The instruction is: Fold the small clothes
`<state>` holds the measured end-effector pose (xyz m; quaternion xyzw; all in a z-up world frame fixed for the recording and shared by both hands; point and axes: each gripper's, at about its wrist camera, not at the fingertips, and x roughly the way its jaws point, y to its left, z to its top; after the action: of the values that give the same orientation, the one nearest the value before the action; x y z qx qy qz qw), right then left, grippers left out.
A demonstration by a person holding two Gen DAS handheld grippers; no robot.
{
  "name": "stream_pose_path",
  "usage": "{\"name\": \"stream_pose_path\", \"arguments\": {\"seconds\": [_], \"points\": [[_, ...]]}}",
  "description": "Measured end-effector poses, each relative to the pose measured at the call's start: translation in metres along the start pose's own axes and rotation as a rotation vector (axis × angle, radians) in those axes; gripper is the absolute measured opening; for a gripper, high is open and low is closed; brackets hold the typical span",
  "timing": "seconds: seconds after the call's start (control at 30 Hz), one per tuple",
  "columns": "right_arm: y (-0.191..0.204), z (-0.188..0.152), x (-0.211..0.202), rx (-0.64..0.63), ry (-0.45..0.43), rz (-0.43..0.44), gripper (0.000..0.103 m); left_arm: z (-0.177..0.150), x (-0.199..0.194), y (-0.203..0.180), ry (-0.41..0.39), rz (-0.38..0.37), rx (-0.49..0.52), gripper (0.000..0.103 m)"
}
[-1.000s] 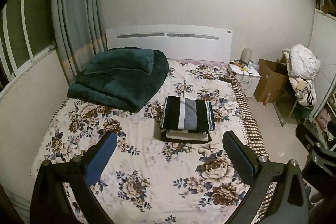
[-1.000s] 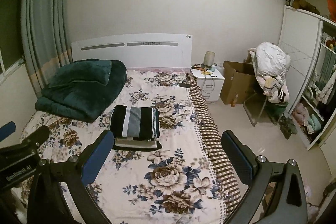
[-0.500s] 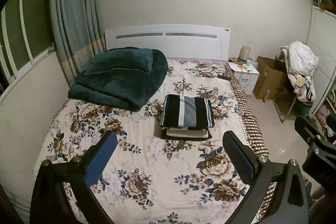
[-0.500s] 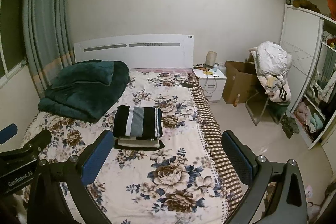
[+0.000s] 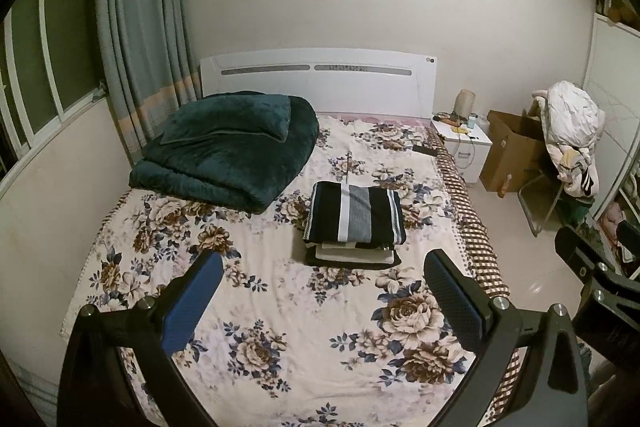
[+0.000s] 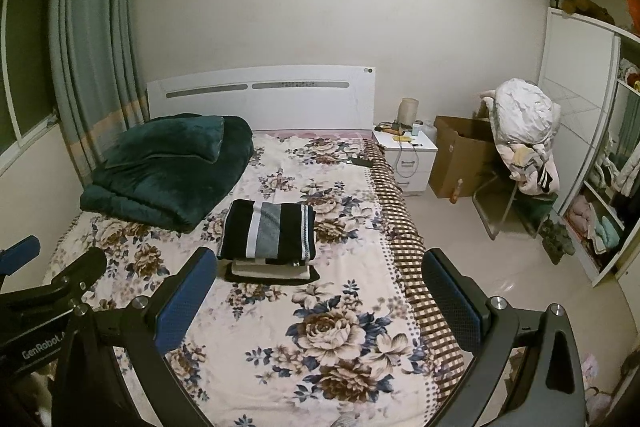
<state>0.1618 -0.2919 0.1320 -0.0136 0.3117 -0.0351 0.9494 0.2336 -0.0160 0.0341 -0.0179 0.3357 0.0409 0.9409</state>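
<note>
A stack of folded clothes (image 5: pixel 354 227) lies in the middle of the floral bed (image 5: pixel 280 327); the top piece is black with white and grey stripes. The stack also shows in the right wrist view (image 6: pixel 270 241). My left gripper (image 5: pixel 324 299) is open and empty, held above the foot of the bed, well short of the stack. My right gripper (image 6: pixel 320 297) is open and empty too, to the right of the left one, above the bed's right front part. The left gripper's body shows at the lower left of the right wrist view (image 6: pixel 48 299).
A folded dark green blanket (image 5: pixel 228 155) lies at the bed's head on the left. A white nightstand (image 5: pixel 464 147), a cardboard box (image 5: pixel 512 155) and a chair piled with laundry (image 5: pixel 572 139) stand right of the bed. An open wardrobe (image 6: pixel 600 187) is at far right.
Both grippers have drawn back and up a little from the bed, so the stack sits slightly farther away. Both stay open and empty.
</note>
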Motion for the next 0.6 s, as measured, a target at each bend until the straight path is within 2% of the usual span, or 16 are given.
{"name": "stream_pose_path", "arguments": {"seconds": [0.6], "points": [[-0.002,-0.001,0.001,-0.005,0.002,0.012,0.103,0.011,-0.011,0.002,-0.012,0.029,0.005,0.103]]}}
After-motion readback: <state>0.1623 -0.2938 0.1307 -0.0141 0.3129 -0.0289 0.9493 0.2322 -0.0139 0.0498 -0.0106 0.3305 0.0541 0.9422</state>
